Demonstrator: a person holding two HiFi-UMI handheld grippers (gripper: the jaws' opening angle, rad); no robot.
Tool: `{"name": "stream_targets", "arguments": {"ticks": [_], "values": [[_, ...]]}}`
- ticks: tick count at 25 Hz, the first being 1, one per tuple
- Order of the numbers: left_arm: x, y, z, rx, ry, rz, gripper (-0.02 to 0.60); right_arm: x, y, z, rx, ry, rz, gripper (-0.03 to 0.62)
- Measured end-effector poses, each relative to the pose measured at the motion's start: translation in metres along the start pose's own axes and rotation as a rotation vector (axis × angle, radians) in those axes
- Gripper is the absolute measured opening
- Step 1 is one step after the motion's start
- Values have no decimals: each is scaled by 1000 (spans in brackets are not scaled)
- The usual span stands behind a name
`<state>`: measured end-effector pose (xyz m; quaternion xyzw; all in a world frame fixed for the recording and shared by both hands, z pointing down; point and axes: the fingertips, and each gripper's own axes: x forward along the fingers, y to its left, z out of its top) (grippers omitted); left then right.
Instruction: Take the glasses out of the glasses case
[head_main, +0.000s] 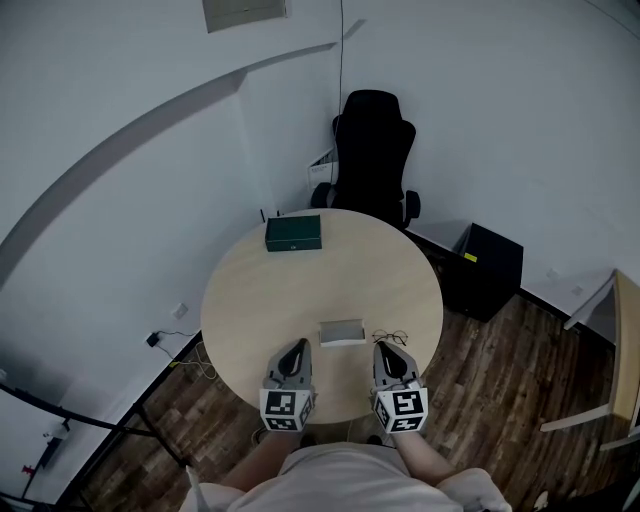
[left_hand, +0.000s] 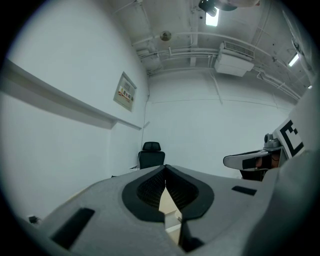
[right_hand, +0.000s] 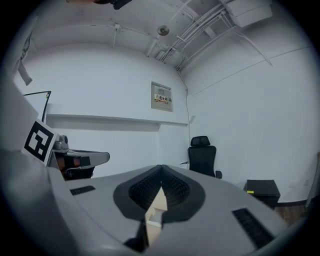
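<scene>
In the head view a grey glasses case (head_main: 341, 332) lies on the round table (head_main: 300, 290), near its front edge. A pair of thin dark-framed glasses (head_main: 390, 338) rests on the tabletop just right of the case. My left gripper (head_main: 297, 346) hovers left of the case, and my right gripper (head_main: 384, 348) is at the glasses' near side. Both point level toward the far wall. The left gripper (left_hand: 165, 168) has its jaws together with nothing between them, and so does the right gripper (right_hand: 160, 168). Neither gripper view shows the case or the glasses.
A dark green box (head_main: 293, 233) sits at the table's far edge. Behind the table stands a black office chair (head_main: 374, 155). A black bin (head_main: 487, 268) is on the wood floor to the right. Cables and a plug (head_main: 153, 339) lie at the wall on the left.
</scene>
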<state>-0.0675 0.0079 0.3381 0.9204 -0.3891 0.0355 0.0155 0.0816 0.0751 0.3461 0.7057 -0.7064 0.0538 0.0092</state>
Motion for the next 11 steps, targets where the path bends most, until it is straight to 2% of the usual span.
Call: {"name": "stream_targets", "arguments": {"ticks": [5, 11], "values": [[-1, -7, 10, 36, -18, -15, 9, -2, 2, 2, -2, -2, 14, 12], [-2, -11, 21, 27, -30, -21, 9, -2, 10, 9, -11, -5, 26, 12]]}}
